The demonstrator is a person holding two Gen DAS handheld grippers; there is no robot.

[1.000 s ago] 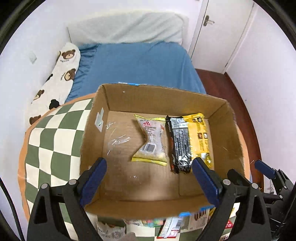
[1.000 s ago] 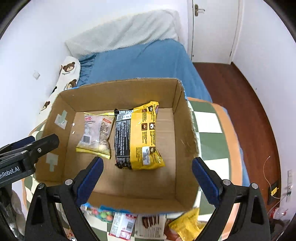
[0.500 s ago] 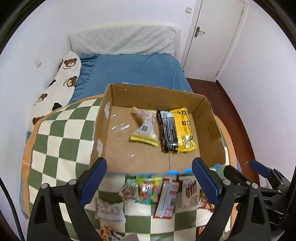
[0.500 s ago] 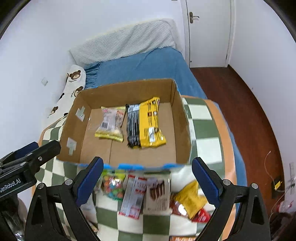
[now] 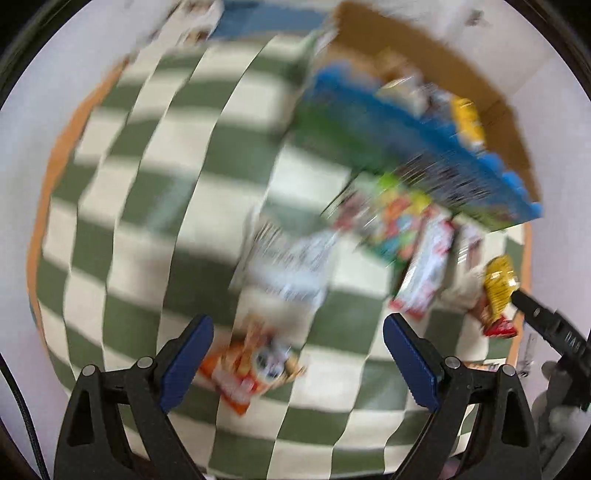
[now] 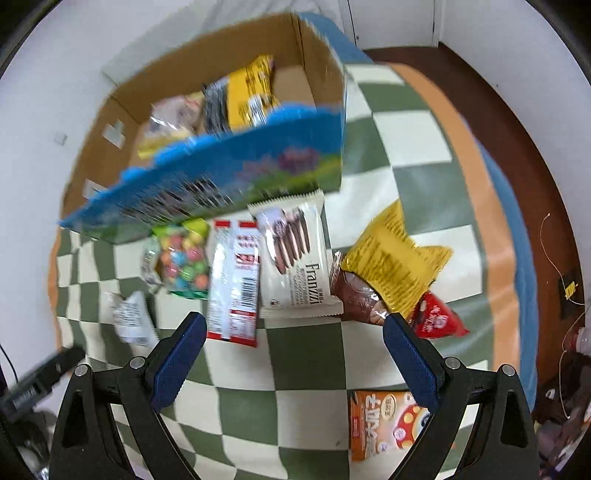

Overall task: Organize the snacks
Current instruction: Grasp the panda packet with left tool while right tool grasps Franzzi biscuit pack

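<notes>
We read "Franzzi" on the white wafer packet [image 6: 295,258] beside the cardboard box [image 6: 207,184]; both tongs, left [image 5: 297,362] and right [image 6: 293,354], stand apart, empty.

one cardboard box [image 6: 207,184], nine loose snack packets [image 6: 295,258]

White walls [image 6: 498,33], dark wood floor [image 6: 517,122], white door [image 6: 391,18] at rear, green-white checked cloth [image 6: 303,354] w/ orange border.

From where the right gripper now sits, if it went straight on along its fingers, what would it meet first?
Probably the white Franzzi wafer pack, which lies flat on the checked cloth just ahead of the open right gripper. The red-and-white packet lies beside it. Depth is hard to judge through the fisheye.
</notes>
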